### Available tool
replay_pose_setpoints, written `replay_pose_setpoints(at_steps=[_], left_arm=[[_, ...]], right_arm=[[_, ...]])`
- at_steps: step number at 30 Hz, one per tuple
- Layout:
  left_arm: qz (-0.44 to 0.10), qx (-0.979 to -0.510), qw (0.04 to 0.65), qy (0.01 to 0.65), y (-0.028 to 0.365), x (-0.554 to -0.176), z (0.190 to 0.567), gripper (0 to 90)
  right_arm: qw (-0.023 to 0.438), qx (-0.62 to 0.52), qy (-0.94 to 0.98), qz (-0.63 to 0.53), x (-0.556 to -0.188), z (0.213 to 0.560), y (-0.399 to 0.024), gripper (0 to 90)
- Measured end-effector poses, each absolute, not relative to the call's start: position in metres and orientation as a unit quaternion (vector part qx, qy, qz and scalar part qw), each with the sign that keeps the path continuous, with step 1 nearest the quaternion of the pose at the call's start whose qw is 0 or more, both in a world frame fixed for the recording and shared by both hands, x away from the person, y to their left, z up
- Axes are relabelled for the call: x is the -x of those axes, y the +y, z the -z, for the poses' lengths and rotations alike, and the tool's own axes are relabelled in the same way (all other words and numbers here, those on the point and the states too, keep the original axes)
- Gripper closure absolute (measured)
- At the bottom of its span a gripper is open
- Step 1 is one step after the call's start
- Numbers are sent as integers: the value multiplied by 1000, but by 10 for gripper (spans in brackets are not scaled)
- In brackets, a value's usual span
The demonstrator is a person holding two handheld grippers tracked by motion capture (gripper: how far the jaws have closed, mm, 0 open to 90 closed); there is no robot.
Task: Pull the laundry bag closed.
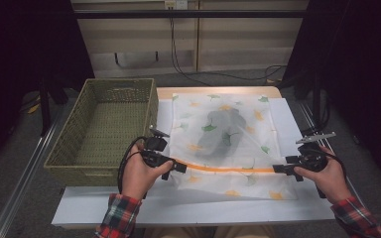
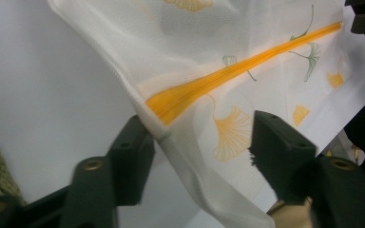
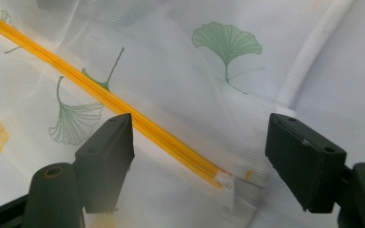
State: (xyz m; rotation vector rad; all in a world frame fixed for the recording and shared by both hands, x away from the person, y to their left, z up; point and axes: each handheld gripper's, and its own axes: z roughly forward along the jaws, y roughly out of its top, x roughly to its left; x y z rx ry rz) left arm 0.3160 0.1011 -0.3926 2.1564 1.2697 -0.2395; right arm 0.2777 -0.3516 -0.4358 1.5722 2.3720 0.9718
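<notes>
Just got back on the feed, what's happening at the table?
A person holds a tool in each hand at the two ends of a mesh laundry bag's orange zipper. The left tool and right tool both stand open around the fabric, not pinching it. A dark garment shows inside the bag. A wicker basket sits at the left.

Sheer mesh bag (image 1: pixel 223 144) (matt), woven wicker basket (image 1: pixel 104 129).

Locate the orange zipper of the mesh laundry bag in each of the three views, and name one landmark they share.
High view: the orange zipper runs across the bag's near part, between the two grippers.
Left gripper view: it slants from just above the jaws up to the upper right.
Right gripper view: it runs from the upper left down to its end between the jaws.
Shared landmark: the ginkgo-leaf print on the mesh.
</notes>
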Motion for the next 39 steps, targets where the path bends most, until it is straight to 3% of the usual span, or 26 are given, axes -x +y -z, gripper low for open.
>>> replay_pose_setpoints(at_steps=[11,19,39], left_arm=[[67,-826,323,456,96,-318,392,194],[30,-838,347,421,91,-317,388,121],[21,-848,357,392,95,-319,381,95]], right_arm=[[70,-513,792,-324,-278,434,-346,216],[74,-508,792,-329,-276,431,-345,190],[78,-504,793,-333,-276,431,-342,181]])
